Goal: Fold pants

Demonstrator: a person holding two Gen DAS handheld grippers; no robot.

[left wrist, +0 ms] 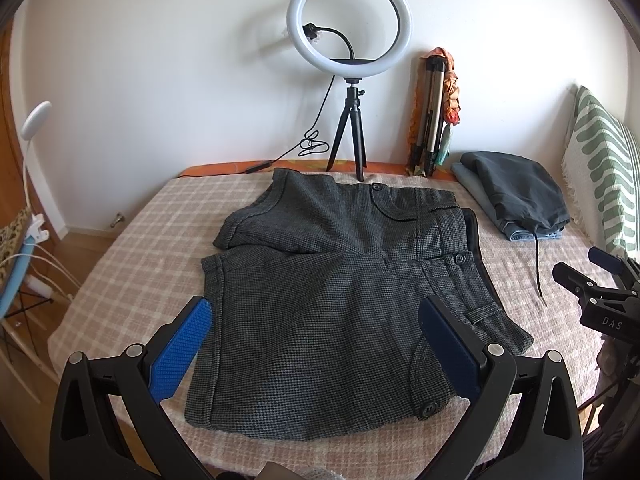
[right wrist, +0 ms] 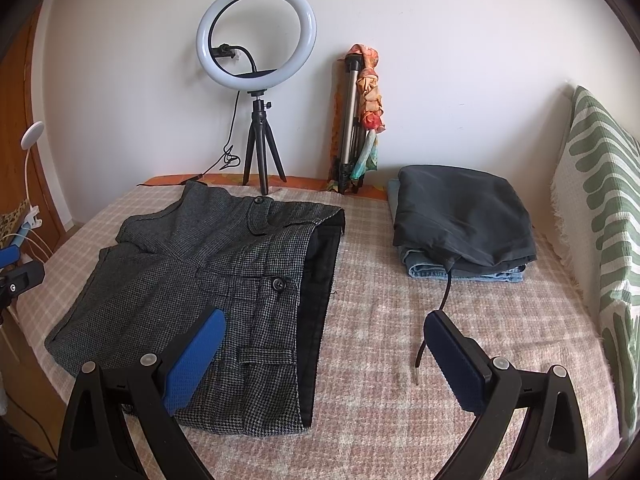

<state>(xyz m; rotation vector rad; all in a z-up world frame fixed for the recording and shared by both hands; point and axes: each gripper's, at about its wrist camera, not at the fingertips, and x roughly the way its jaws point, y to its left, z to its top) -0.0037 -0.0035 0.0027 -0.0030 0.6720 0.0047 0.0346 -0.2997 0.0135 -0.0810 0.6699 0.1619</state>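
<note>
Grey houndstooth shorts [left wrist: 328,304] lie flat on the checked bedspread [left wrist: 132,240], legs to the left, waistband with its black lining [right wrist: 320,292] to the right. My left gripper [left wrist: 316,336] is open and empty, held above the near part of the shorts. My right gripper [right wrist: 324,352] is open and empty above the waistband edge; its left finger [right wrist: 196,360] is over the fabric, its right finger [right wrist: 456,360] over the bedspread [right wrist: 400,400]. The right gripper also shows at the right edge of the left wrist view [left wrist: 596,292].
A folded stack, dark pants on jeans [right wrist: 464,220], sits at the back right with a black drawstring [right wrist: 436,312] trailing toward me. A ring light on a tripod [right wrist: 258,80] and a folded tripod [right wrist: 352,128] stand at the wall. A green-patterned cushion [right wrist: 600,216] is on the right.
</note>
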